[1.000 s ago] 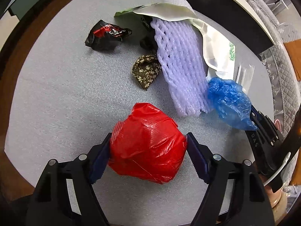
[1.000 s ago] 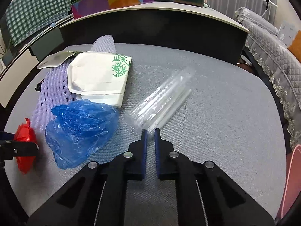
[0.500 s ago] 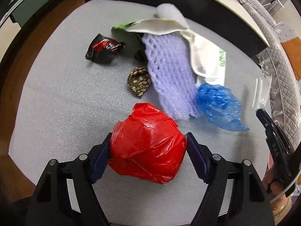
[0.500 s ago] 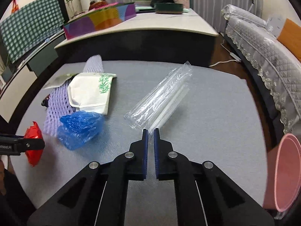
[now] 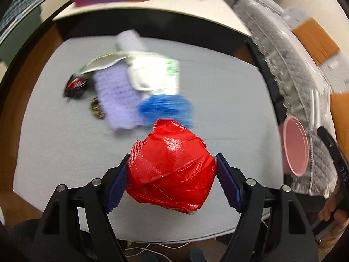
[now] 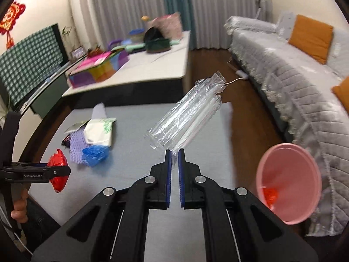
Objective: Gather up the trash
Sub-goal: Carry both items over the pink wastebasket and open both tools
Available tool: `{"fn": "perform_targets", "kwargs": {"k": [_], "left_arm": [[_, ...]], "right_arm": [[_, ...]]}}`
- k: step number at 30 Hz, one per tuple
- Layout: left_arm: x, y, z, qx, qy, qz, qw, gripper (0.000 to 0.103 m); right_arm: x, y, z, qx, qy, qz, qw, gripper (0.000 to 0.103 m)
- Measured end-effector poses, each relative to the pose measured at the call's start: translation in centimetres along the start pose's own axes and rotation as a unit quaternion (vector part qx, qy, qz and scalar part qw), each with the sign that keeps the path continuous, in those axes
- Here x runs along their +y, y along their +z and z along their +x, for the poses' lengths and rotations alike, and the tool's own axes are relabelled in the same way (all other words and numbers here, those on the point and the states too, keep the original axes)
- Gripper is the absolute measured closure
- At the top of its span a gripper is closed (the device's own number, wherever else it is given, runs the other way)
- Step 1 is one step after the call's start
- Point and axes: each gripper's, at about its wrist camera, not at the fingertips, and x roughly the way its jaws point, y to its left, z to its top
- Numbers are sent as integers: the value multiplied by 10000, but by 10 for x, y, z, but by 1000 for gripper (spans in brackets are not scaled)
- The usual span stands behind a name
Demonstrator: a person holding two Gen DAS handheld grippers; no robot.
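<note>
**Both grippers loaded, held above the grey table**

Left gripper [image 5: 172, 174]: its 2 blue-padded fingers [image 5: 115, 185] are clamped on opposite sides of a crumpled red plastic ball [image 5: 171, 166]. The ball sits between the pads and bulges forward past the fingertips — clear of the grey table [image 5: 54, 148] below it.

Right gripper [image 6: 173, 155]: jaws nearly closed, pinching the lower end of a clear plastic wrapper [image 6: 187, 113]. The wrapper stands up and away from the fingertips, tilted to the right, off the table.

Bin: a pink bucket [image 6: 290, 181] stands low and to the right of the right gripper, off the table edge, beside a grey quilted sofa [image 6: 305, 83]. A red scrap [image 6: 269, 195] lies inside it.

Remaining on the table, well ahead of the left gripper — 1 cluster, motion-blurred: a blue plastic bag [image 5: 168, 109], a lilac foam net [image 5: 117, 96], a white paper bag with green print [image 5: 154, 76] lying over the net, a black-and-red wrapper [image 5: 75, 85], and a small dark patterned piece [image 5: 97, 109] at the net's left edge.
</note>
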Motion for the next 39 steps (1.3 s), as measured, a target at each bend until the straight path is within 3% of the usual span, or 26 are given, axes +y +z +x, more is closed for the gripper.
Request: {"fn": "perform_targets", "kwargs": {"k": [8,14,21,32,39], "left_arm": [[-111,15,-9,-79,-99,1004,9949,30],[-204,24,-11,-218,-200,1857,9822,30],[-286,27,2,-235,-351,2477,9679,30],[-356,32,39,72,-599,2976,9528,30],[-386,35,72,336,-865,3067,9473,30]], "right_arm": [[-77,-8,-48,-421,-350,570,9969,97],[-129,-4,-67,-731,-670,758,9922,96],[-166,-11,-68,-827,-742,1029,9885,96],[-217,-28,-57,-731,-883,1383,9837,96],[-252,-38,-44,-427,-1058,1654,9796,96]]}}
